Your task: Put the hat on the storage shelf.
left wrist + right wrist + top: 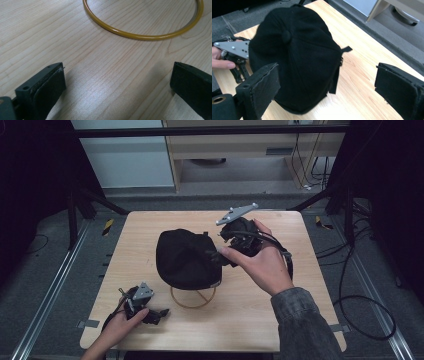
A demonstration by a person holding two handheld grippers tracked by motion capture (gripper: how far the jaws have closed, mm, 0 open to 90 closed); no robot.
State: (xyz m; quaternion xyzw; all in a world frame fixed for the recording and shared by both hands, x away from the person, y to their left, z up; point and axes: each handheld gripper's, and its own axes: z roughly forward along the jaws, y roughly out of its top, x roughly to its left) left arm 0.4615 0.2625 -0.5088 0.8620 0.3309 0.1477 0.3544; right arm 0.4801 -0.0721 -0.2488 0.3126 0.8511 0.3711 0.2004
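From the high view, a black cap [187, 260] sits near the middle of the wooden table [280, 320], and a yellow ring [192, 300] lies on the surface just at the cap's near edge, partly tucked under it. The right gripper [225, 251] is held in a hand just beside the cap's right side, toward the far right part of the table, its grey three-cornered plate tilted up and its cable looping off to the right; the jaw tips point at the cap, though whether they touch it cannot be told from here. The left gripper [160, 312] rests low near the near left corner of the table, held in the other hand, well apart from the cap and pointing toward the ring. In the left gripper view, the two black jaws stand spread wide with bare wood between them — nothing is pinched — and the ring [142, 32] curves across the surface ahead of them, apart from both pads. In the right gripper view, the jaws are again spread wide and grip nothing; the cap [297, 57] lies ahead, crown up with its top button showing, its lower edge reaching behind the jaw at the left of the view, while the other jaw stands clear over bare wood. Beyond the cap, the left gripper [234, 53] shows at the table's edge — fingers wrapped beside its grey plate.
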